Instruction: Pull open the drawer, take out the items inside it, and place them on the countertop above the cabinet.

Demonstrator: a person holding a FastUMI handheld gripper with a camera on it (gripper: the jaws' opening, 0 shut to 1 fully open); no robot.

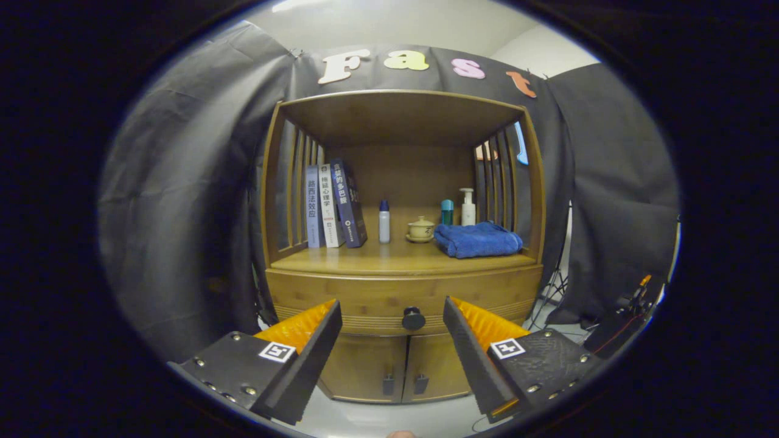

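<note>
A wooden cabinet stands ahead of me with its drawer (365, 295) closed. The drawer's round dark knob (413, 319) sits in the gap between my fingertips, some way beyond them. My gripper (392, 316) is open with nothing between its fingers. Above the drawer runs the wooden countertop (389, 258), under a slatted shelf frame. What lies inside the drawer is hidden.
On the countertop stand three books (331, 207) at the left, a small white bottle (384, 222), a lidded cup on a saucer (420, 229), a teal bottle (447, 212), a pump bottle (467, 207) and a folded blue towel (478, 238). Two lower doors (395, 365) are closed.
</note>
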